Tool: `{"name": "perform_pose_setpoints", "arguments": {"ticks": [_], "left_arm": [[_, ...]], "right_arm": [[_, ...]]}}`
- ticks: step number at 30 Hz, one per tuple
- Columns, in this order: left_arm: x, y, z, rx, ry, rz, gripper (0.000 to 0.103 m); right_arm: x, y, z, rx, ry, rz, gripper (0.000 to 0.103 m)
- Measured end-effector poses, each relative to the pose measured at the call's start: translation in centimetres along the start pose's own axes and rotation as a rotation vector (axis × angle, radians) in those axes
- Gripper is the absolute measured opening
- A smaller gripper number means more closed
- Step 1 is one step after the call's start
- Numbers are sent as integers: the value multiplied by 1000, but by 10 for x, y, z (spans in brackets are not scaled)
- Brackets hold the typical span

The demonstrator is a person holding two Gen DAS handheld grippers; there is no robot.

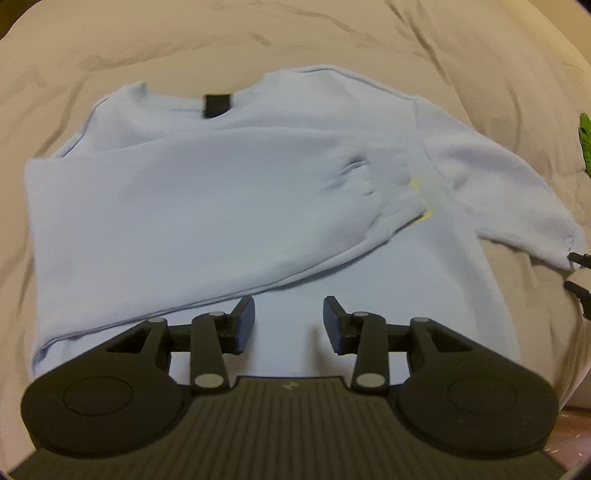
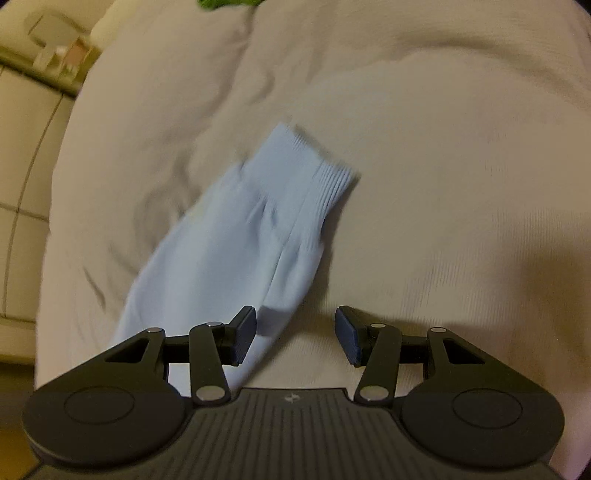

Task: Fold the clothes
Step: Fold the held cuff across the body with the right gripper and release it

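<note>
The pale blue sweatshirt (image 1: 207, 206) lies spread on the beige duvet (image 1: 110, 55) just ahead of my left claw (image 1: 289, 321), collar and its dark label (image 1: 217, 106) at the far side; one sleeve (image 1: 229, 218) is laid slantwise over the chest, its ribbed cuff (image 1: 402, 192) ending ahead and to the right of my left fingers; I judge it lies there as one fold of the body, since a sleeve crossed inward narrows the garment to a tidy rectangle. The other sleeve (image 2: 236, 236) stretches outward onto the bedding, past the body's edge; that one lies just ahead of my right claw (image 2: 295, 334), its cuff (image 2: 317, 162) pointing away from me and its cloth passing under my left-hand finger (image 2: 243, 339). Both my claws stand released, jaws wide, nothing between them; I hover over fabric, gripping none.

The left view gives me the whole garment and, at its right rim, two dark tips (image 1: 578, 273) that I take for my other claw's fingers beside the outstretched sleeve; the right view shows none of the body, only that sleeve, plus a sofa (image 2: 22, 155) off to the left and a scrap of green (image 2: 229, 3) far ahead, too little of it to name.
</note>
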State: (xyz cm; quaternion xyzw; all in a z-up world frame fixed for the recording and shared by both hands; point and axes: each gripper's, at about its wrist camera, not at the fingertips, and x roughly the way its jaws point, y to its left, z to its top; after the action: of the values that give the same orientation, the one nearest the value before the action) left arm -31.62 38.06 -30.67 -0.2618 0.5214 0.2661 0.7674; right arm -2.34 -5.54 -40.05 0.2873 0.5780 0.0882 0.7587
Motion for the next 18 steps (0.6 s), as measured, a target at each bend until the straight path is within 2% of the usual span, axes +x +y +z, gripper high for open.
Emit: {"name": "perform_pose_setpoints", "arguments": {"ticks": [5,6,7,8,9,10,14,15,18], "left_arm": [[0,-17,11,6,-15,-4,41],[-1,-17,12,9,-17,-1,41],[-4,-14,12,5,-20,2,41],[-6,-11,11,0,-23,4,41],[-9,-7,11,-5,-26,6,41],[-13,1,10,-19,-32,4,41],[-28,37,3,-76,-52,-8,41],[-31,46,0,-87,-55,-9,41],[-40,73,-8,-120,-61,-14,40]], "right_arm": [[16,-3,17,7,8,7,48],[17,-1,18,-10,6,4,31],[17,4,17,-38,3,-6,21],[13,14,15,-80,-15,-15,18],[8,25,12,-128,-41,-24,8],[3,36,9,-176,-68,-33,7],[-32,112,-27,-482,-215,26,6],[-37,128,-46,-555,-213,60,6],[-49,171,-120,-757,-136,196,5]]}}
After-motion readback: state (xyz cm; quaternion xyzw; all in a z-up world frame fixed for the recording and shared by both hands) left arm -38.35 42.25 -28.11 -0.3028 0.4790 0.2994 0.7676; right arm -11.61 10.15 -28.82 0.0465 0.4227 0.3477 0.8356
